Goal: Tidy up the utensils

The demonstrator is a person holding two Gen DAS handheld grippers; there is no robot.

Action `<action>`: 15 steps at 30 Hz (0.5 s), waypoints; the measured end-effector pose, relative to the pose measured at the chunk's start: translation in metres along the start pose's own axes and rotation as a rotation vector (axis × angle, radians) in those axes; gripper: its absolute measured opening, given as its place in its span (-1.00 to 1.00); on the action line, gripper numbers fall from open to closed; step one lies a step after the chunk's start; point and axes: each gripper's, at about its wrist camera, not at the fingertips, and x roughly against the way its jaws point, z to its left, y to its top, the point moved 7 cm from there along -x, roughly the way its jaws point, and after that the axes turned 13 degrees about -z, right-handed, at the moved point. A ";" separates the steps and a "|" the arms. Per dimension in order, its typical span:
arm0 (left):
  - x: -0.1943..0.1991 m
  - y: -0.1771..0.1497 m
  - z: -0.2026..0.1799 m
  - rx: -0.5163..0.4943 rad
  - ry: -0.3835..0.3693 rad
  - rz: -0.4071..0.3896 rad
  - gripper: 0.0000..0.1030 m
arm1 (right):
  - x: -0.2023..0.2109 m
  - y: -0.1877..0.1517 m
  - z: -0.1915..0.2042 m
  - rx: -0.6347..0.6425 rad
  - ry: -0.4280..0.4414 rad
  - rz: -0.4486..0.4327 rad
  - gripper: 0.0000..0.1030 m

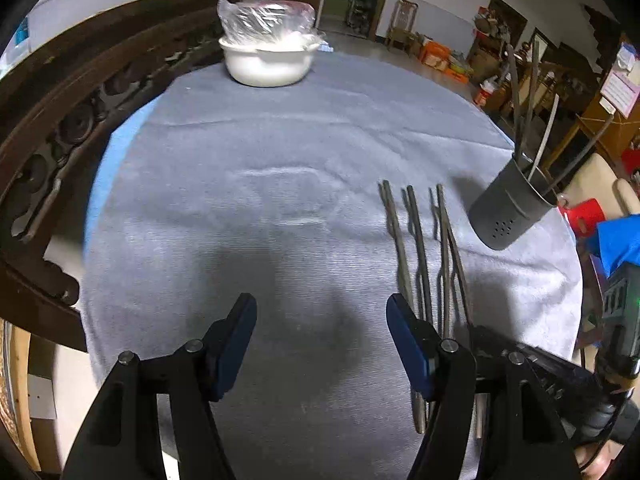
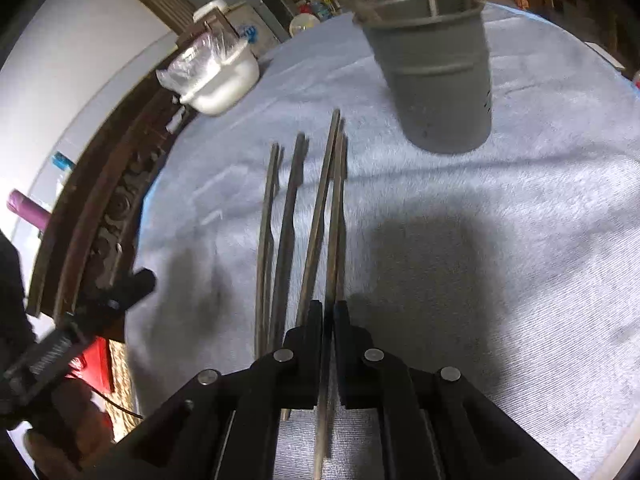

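The right tool [image 2: 329, 312] pinches one thin, stiff, slippery-looking metal chopstick [image 2: 335, 184] near its end on the counter [image 2: 520, 200], beside the holder [image 2: 436, 80], while the left tool [image 1: 322, 312] gapes empty.

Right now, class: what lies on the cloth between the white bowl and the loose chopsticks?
Nothing: only bare grey cloth separates the white bowl from the loose chopsticks, as the left wrist view shows best.
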 end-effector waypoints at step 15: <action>-0.035 0.025 -0.008 -0.018 -0.069 0.066 0.32 | -0.015 0.060 0.005 0.030 -0.008 -0.091 -0.84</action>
